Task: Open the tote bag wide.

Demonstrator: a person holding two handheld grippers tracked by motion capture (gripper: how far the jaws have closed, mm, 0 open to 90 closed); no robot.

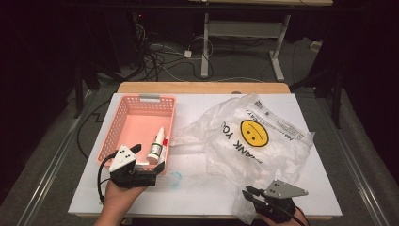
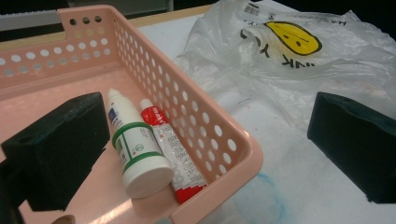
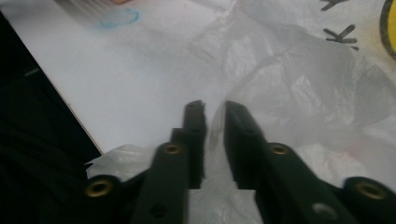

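Down at the table's near right corner, the right gripper [image 3: 215,109] has its fingers narrow, a fold of the plastic bag [image 1: 263,141] between them. Near the left edge, the left gripper [image 1: 141,165] spreads wide over the pink basket [image 2: 224,144].

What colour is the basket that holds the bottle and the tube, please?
The basket is pale pink, with rows of round holes in its walls; the left gripper view shows it best.
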